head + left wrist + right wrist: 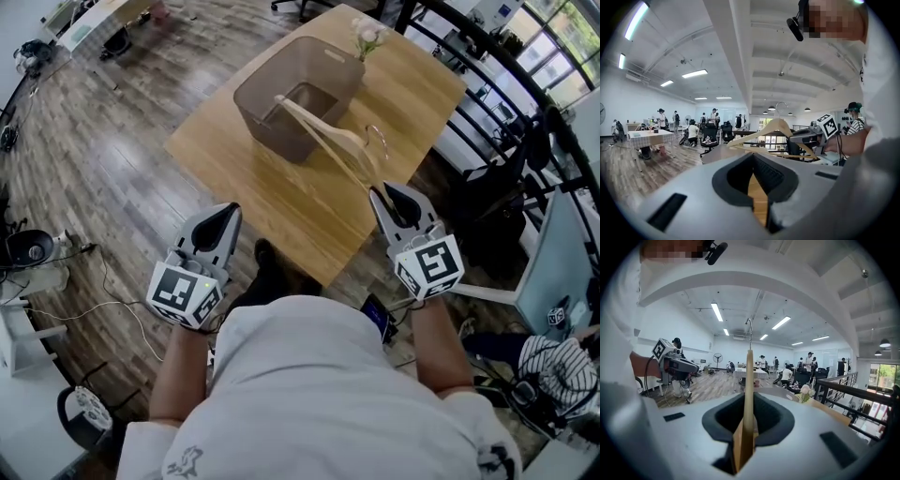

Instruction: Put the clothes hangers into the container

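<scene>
A pale wooden clothes hanger with a metal hook slants over the table, its far arm reaching into the grey-brown container. My right gripper is shut on the hanger's near end. In the right gripper view the hanger stands edge-on between the jaws of this gripper, hook at the top. My left gripper hovers off the table's near-left edge, shut, with nothing in it. From the left gripper view its jaws show only a thin slit, and the hanger and right gripper lie ahead.
The container stands on a square wooden table, with a small vase of flowers behind it. A black railing runs along the right. Cables and a stand lie on the plank floor at left. People and desks fill the far room.
</scene>
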A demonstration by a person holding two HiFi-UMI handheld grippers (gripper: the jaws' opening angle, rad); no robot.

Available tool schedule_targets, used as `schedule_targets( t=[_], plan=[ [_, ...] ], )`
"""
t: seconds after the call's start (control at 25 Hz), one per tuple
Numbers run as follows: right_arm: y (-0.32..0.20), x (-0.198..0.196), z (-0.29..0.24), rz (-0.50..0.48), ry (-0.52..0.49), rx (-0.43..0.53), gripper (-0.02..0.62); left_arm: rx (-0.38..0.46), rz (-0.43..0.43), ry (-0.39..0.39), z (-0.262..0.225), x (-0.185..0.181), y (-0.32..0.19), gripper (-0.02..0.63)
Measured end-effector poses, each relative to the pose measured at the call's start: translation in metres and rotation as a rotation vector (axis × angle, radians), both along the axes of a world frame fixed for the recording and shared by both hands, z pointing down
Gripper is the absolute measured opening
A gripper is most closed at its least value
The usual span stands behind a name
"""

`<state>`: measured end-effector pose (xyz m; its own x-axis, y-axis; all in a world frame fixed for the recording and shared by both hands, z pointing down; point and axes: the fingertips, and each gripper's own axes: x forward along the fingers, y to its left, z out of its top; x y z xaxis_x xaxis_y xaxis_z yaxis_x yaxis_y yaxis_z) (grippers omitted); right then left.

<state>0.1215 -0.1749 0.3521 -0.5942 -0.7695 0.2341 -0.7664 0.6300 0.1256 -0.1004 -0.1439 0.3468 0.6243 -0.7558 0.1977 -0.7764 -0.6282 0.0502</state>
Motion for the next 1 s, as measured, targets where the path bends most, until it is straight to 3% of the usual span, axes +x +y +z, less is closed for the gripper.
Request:
schedule_targets(
  t=[0.2, 0.56, 1.0],
  plan=[
    [-0.027, -0.009, 0.015, -0.024, 0.063, -0.024, 0.06, -0.019, 0.007, -0.001, 0.01, -0.002, -0.022, 0.006],
    [-0.088, -0.038, 0.041, -0.078, 0.294, -0.025, 0.06, -0.068, 0.024, 0.006, 0.025, -0.017, -0.071, 0.006],
    [-0.165, -0.081, 0.086, -0.232, 0.618, -0.03, 0.06, -0.132, 0.026, 0.015, 0.05, -0.04, -0.129, 0.006]
  ],
)
